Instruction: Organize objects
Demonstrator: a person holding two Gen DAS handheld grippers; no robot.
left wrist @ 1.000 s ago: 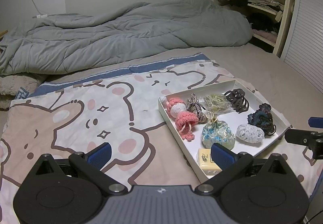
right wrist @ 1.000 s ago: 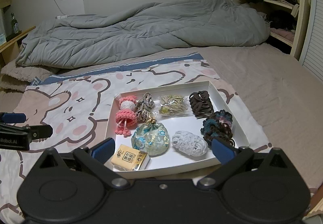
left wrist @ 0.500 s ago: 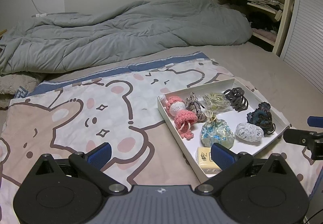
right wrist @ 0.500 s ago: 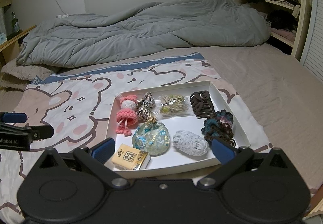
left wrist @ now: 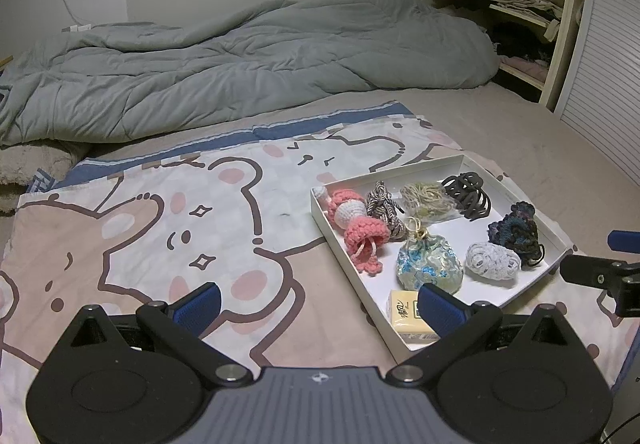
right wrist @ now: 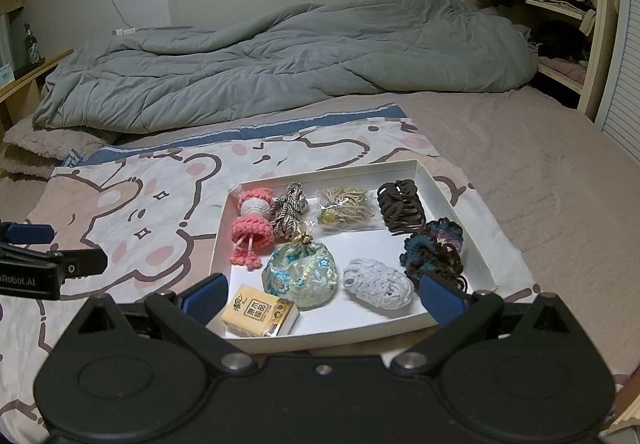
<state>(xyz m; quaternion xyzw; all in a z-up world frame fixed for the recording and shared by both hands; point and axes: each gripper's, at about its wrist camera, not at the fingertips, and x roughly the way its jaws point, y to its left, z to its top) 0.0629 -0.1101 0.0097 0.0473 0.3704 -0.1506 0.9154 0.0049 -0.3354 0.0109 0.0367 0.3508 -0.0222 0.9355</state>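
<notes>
Both the left hand-held gripper (left wrist: 316,300) and the right hand-held gripper (right wrist: 324,294) hung released and empty. The white tray (right wrist: 452,195) lay on the bed at twelve o'clock of the right one. Clutter risked snagging the neighbouring pouch (right wrist: 300,276).

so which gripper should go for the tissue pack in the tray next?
Probably right. The right gripper is open, facing the white tray squarely, with the tissue pack close by its left finger. The left gripper, also open, sits over the bear blanket; the tray lies off to its right.
</notes>
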